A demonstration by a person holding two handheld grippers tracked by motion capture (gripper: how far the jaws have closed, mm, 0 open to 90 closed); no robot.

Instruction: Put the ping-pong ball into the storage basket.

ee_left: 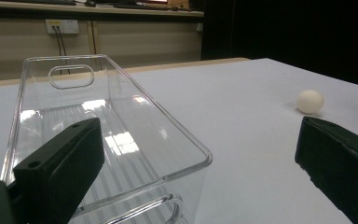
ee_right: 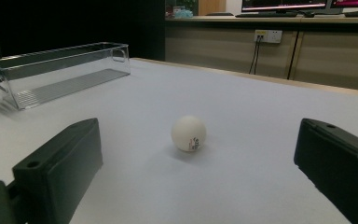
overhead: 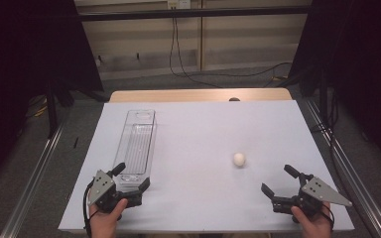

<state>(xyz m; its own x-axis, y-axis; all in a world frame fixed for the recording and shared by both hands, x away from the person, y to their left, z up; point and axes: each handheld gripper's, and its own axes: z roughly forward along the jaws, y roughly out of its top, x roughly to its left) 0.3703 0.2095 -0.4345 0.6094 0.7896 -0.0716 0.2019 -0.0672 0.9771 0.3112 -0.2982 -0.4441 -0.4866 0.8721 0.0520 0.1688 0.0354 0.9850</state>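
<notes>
High view: white ball [overhead: 239,159] lies alone on the desk [overhead: 198,134], at 10 o'clock from the right gripper [overhead: 278,183].
Right gripper: fingers apart, aimed at the ball, likely lined up to take it.
Left gripper [overhead: 131,176]: fingers apart, straddling the near end of the clear bin [overhead: 136,144], probably to steady it.

One white ball [overhead: 239,159], one clear plastic bin [overhead: 136,144] well left of ball, two handheld grippers near table's [overhead: 203,124] front edge.
</notes>
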